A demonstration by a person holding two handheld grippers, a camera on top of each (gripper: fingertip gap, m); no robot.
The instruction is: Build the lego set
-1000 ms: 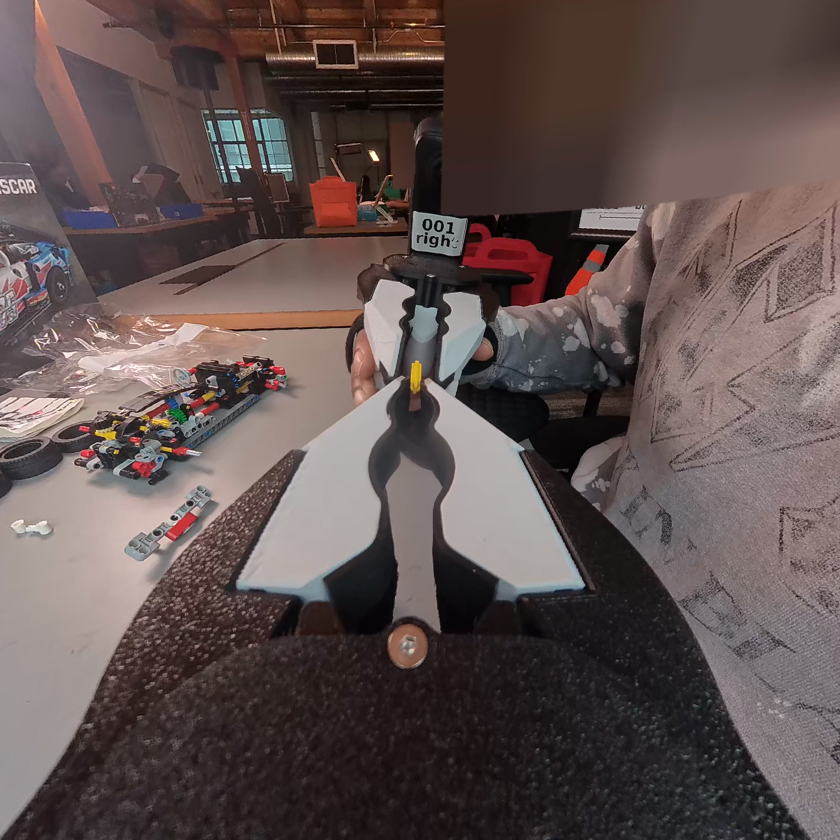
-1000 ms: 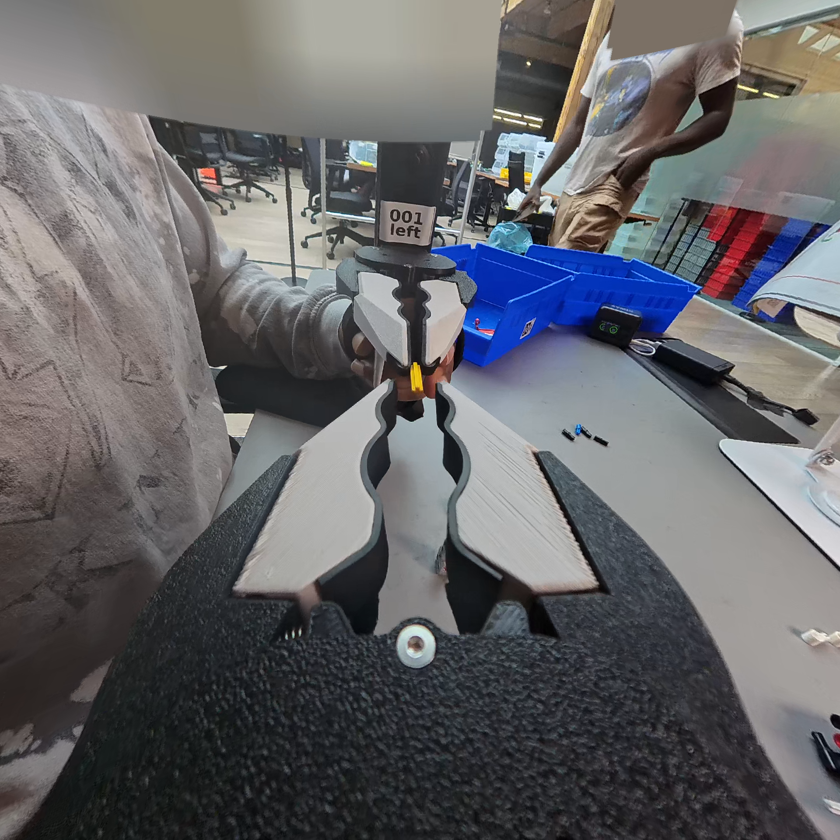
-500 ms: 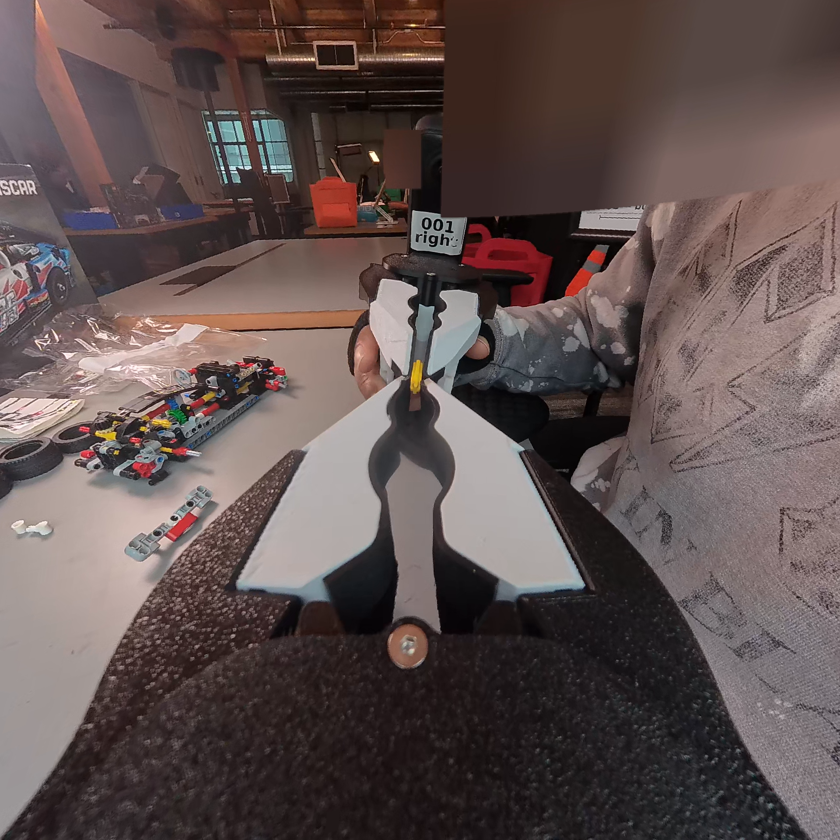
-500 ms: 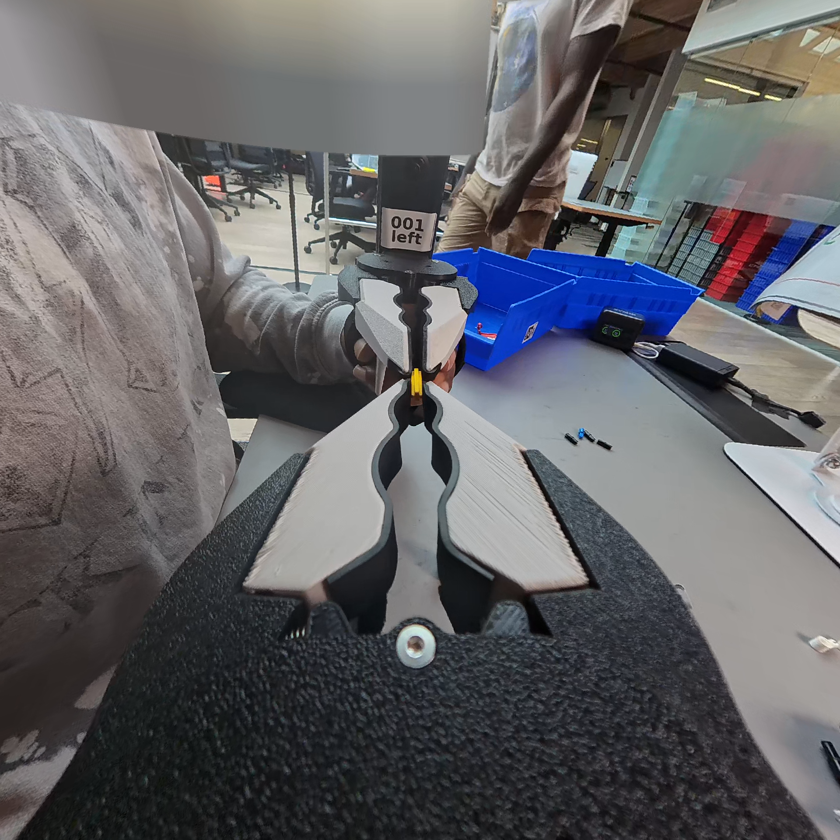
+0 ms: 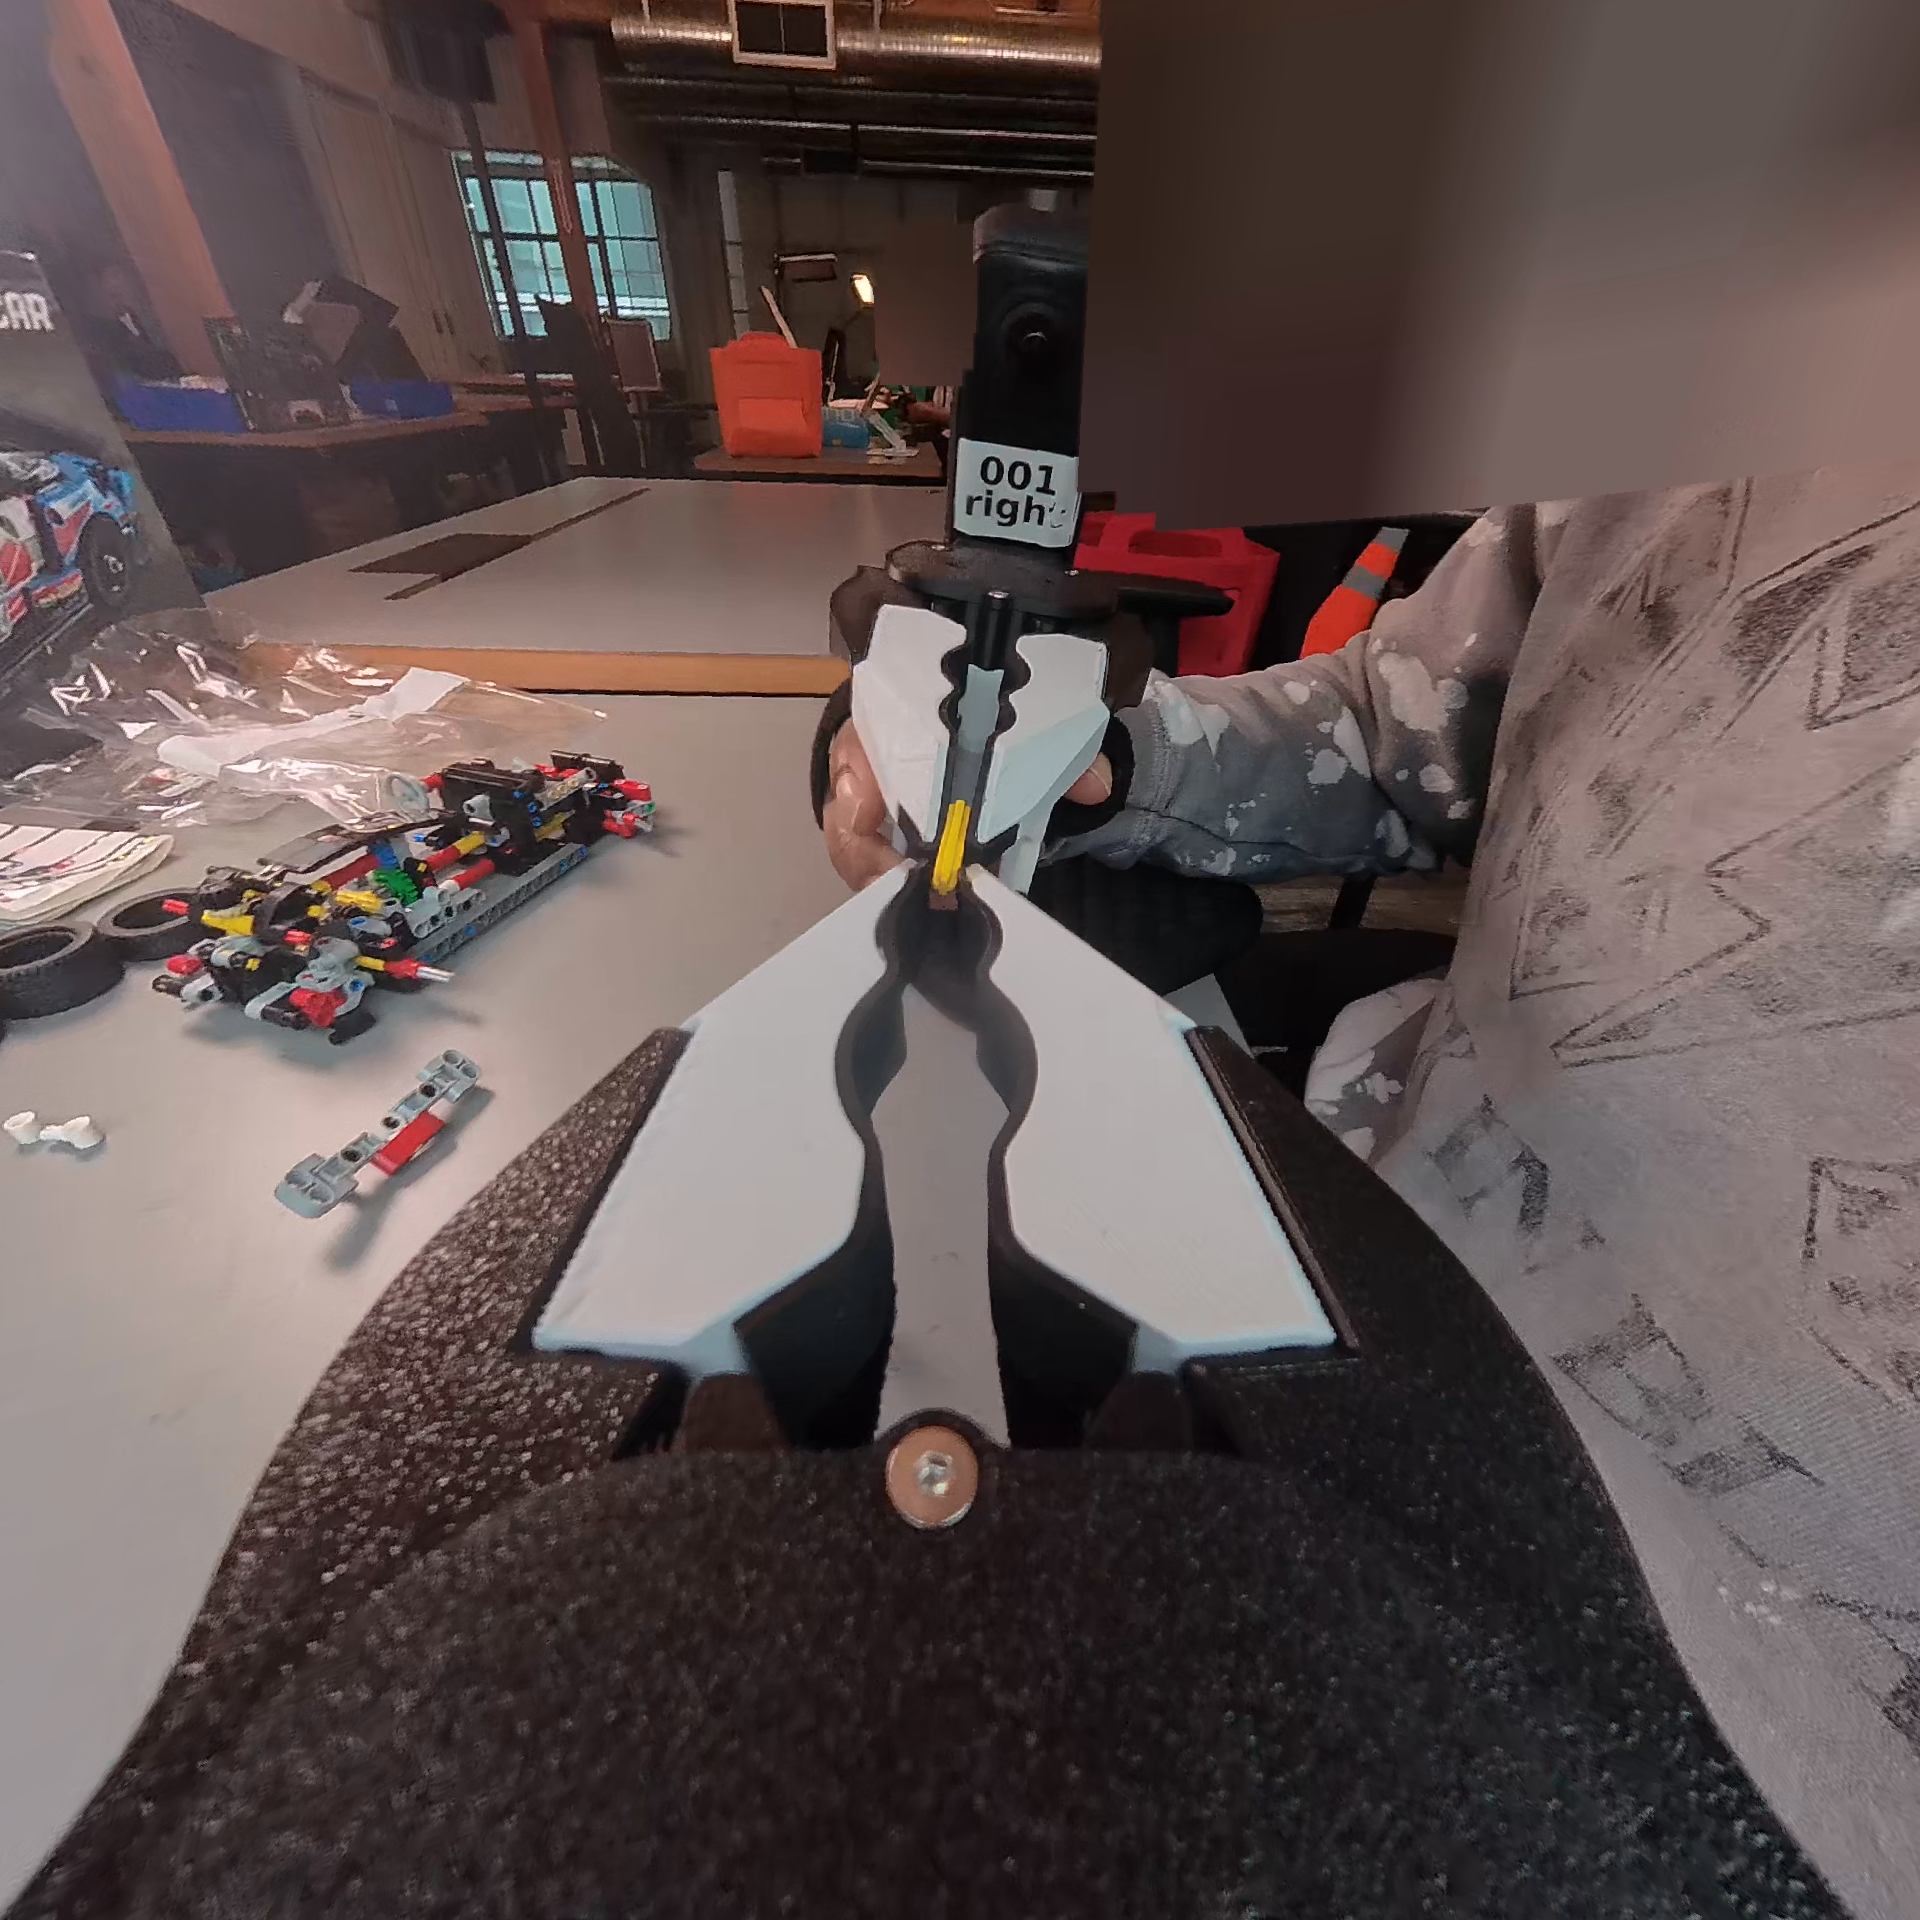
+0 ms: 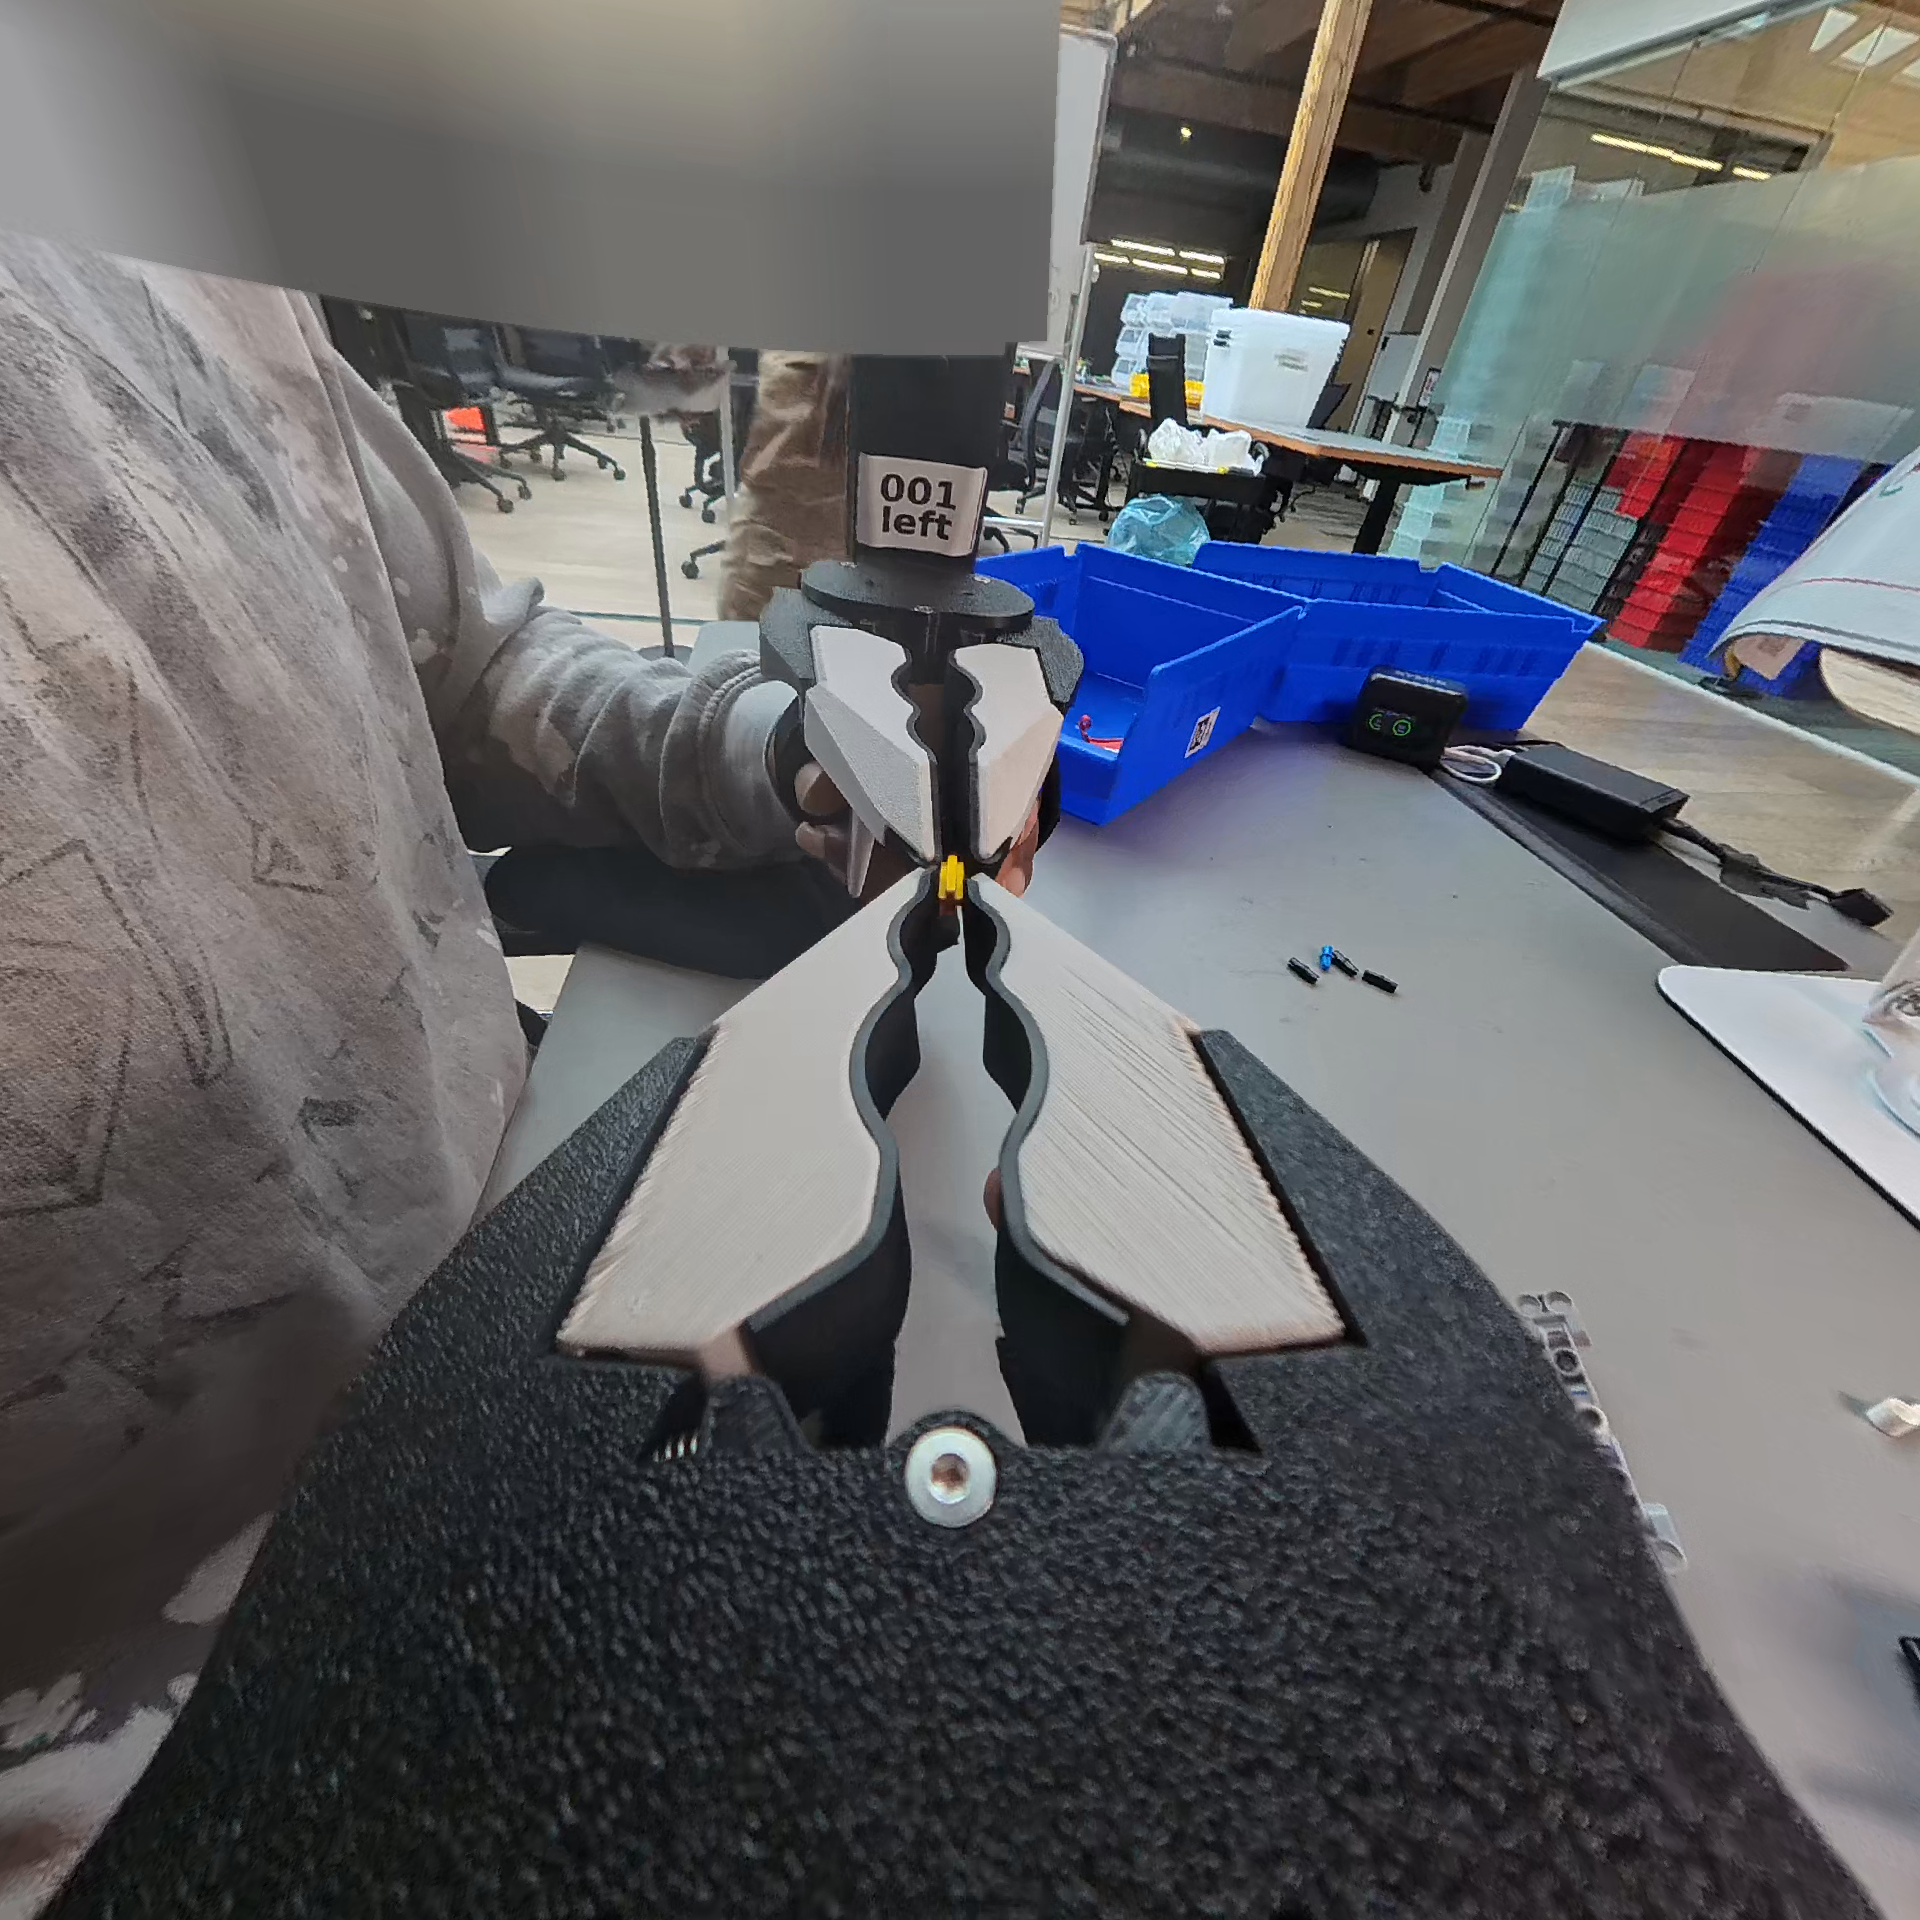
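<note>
A small yellow lego pin [image 5: 948, 860] is held in the air between my two grippers, which face each other tip to tip. My left gripper [image 5: 943, 896] is shut on one end of it, where a small dark red bit shows. My right gripper [image 6: 948, 883] is shut on the other end of the yellow pin [image 6: 949, 876]. The partly built lego car chassis [image 5: 416, 883] lies on the grey table [image 5: 208, 1351] to the left, apart from both grippers. A grey beam with a red part [image 5: 384, 1132] lies in front of the chassis.
Black tyres [image 5: 52, 966], a small white piece [image 5: 52, 1130], clear plastic bags [image 5: 260, 727] and the set's box [image 5: 52, 540] lie at the left. Blue bins [image 6: 1247, 644], loose black and blue pins [image 6: 1340, 966], a black power brick [image 6: 1590, 790] and a white mat [image 6: 1787, 1060] lie at the right.
My right gripper was open a second ago and has closed onto the yellow pin that my left gripper holds. A person in the background has walked to the left.
</note>
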